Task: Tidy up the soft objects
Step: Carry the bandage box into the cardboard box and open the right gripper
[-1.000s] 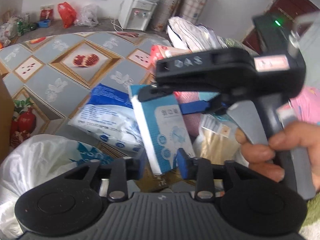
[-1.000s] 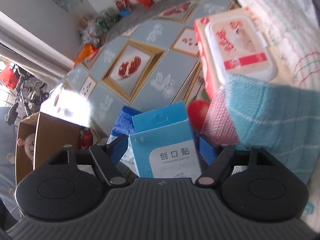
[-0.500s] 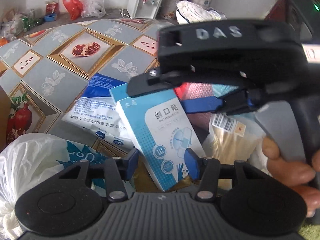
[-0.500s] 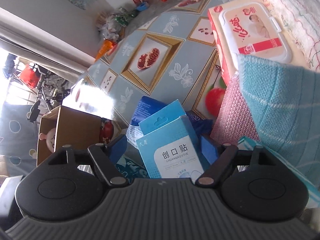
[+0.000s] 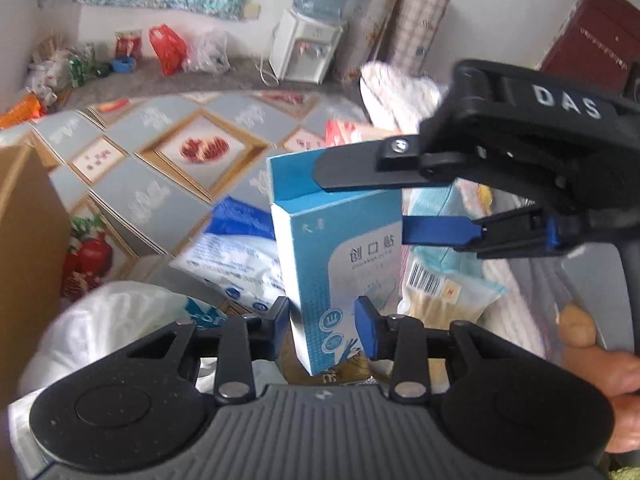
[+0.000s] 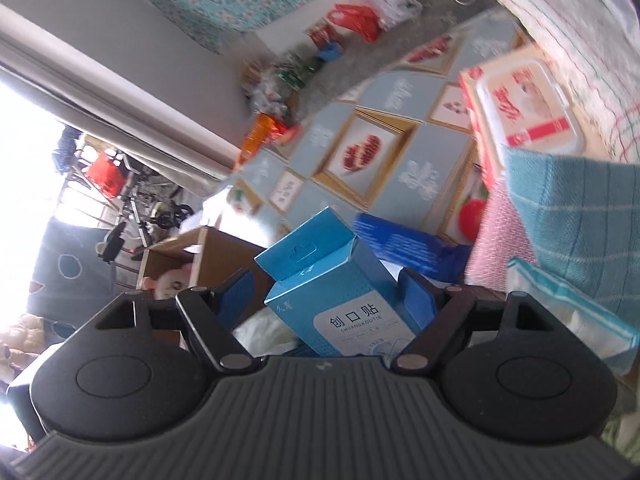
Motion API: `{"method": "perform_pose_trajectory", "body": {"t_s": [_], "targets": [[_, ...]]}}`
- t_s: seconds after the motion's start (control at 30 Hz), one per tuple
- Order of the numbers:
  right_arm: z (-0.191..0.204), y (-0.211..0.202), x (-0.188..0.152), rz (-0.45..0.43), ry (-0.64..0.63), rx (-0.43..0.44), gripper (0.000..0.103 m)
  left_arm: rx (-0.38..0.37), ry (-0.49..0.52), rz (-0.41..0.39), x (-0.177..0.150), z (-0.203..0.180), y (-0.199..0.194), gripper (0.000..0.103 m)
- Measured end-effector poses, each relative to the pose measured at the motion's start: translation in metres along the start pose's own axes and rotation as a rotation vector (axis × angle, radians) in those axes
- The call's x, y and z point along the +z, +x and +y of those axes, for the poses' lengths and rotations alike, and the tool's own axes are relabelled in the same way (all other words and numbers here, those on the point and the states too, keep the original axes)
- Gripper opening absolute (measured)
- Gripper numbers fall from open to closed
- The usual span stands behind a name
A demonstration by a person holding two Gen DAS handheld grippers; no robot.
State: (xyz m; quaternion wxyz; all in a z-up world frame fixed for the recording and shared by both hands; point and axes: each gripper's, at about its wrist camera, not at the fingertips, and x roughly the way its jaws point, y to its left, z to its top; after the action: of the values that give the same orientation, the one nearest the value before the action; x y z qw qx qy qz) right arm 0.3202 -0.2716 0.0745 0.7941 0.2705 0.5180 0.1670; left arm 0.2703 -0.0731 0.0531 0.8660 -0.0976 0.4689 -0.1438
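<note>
Pomegranate-patterned floor mat (image 5: pixel 168 184) under clutter; left gripper (image 5: pixel 323 322) closing around blue box (image 5: pixel 340 256), right gripper (image 6: pixel 326 300) grasping it.

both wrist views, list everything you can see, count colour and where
plaster box: 1, blue and white, lifted between both grippers
plastic packet: 1, blue and white, on the mat behind the box
barcoded packet: 1, tan, right of the box
wipes pack: 1, orange with white lid, on the mat by the towels
towels: 2, teal over pink, right side
plastic bag: 1, white, lower left
carton: 1, brown, left edge
mat: 1, grey, pomegranate print
water dispenser: 1, white, far wall
right gripper: 1, black, clamped on the box
left gripper: 1, black, jaws closing, box's lower end between them
hand: 1, on the right gripper's handle
</note>
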Motion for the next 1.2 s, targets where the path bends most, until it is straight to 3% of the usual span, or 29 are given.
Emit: {"method": "perform_pose_trajectory", "body": {"t_s": [0.3, 0.67, 0.87, 1.2], "targets": [[0.073, -0.012, -0.006, -0.007, -0.082, 0.086, 0.08, 0.049, -0.049, -0.106, 0.006, 0.033, -0.068, 0.036], [0.194, 0.055, -0.009, 0.098, -0.159, 0.217, 0.08, 0.182, -0.173, -0.192, 0.01, 0.129, -0.138, 0.037], [0.245, 0.114, -0.023, 0.207, -0.146, 0.259, 0.08, 0.226, -0.261, -0.163, 0.01, 0.197, -0.151, 0.038], [0.265, 0.21, -0.065, 0.401, -0.12, 0.197, 0.08, 0.266, -0.33, -0.033, -0.003, 0.281, -0.134, 0.038]]}}
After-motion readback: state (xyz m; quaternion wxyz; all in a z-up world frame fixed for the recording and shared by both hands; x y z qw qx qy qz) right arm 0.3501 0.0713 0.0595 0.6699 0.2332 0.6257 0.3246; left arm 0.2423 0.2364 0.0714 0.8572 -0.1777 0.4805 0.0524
